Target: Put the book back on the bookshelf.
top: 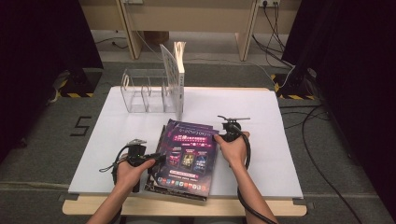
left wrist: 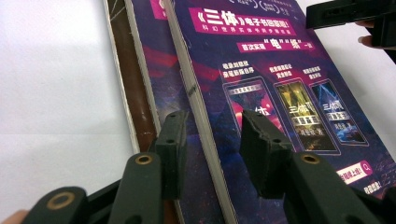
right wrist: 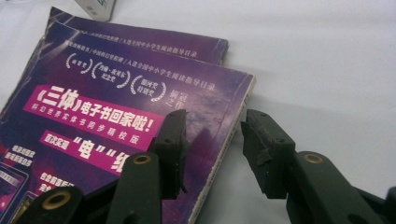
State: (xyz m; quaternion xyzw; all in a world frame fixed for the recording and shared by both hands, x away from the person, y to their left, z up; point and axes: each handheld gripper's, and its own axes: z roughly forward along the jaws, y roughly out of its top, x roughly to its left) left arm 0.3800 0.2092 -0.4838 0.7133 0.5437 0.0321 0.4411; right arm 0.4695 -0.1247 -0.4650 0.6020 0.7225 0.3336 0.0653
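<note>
A stack of books lies at the front middle of the white table. The top book (top: 189,154) (left wrist: 280,84) (right wrist: 107,107) has a purple cover with pink banners. A second purple book (right wrist: 187,39) and a brown one (left wrist: 128,70) lie under it. My left gripper (top: 158,158) (left wrist: 212,126) is at the stack's left edge, open, its jaws astride the top book's spine edge without pressing on it. My right gripper (top: 218,137) (right wrist: 215,126) is at the top book's far right corner, open, one jaw over the cover and one over the table. It also shows in the left gripper view (left wrist: 345,14).
A clear acrylic rack (top: 144,91) stands at the back left of the white tabletop (top: 261,154), with a white book (top: 179,70) upright at its right end. Cables (top: 317,140) trail over the floor to the right. The table's front edge is just behind my hands.
</note>
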